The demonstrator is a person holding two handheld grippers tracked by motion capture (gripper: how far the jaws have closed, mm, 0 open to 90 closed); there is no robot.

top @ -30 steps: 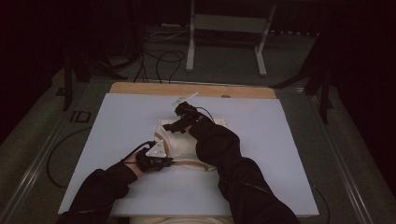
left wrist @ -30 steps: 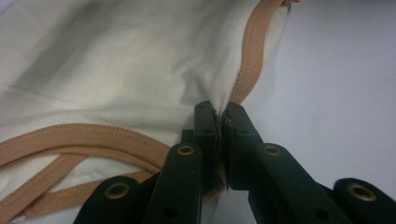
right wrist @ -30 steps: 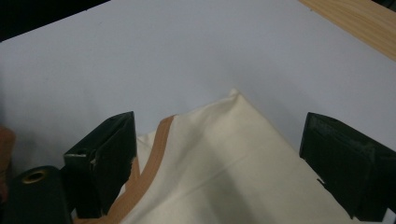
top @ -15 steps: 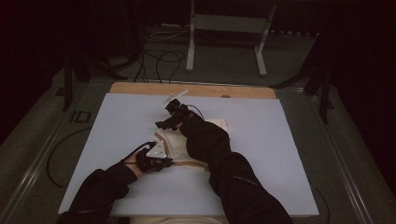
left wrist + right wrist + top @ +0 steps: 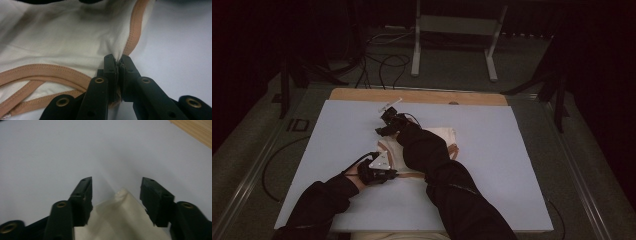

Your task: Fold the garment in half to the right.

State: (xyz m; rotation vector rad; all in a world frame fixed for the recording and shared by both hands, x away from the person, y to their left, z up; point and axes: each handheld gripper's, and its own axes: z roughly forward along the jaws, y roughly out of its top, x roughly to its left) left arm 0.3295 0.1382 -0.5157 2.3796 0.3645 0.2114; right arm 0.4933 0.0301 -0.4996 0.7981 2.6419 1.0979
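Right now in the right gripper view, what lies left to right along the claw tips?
Right claw's left jaw → raised corner of the cream garment between the jaws, not yet pinched → its right jaw, on the white board.

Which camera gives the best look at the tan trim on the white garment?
The left gripper view: the tan trim fills the foreground, stitching visible, and runs up to where the left hand-held gripper pinches it. The high view shows it as thin dim lines. The right gripper view shows plain white cloth.
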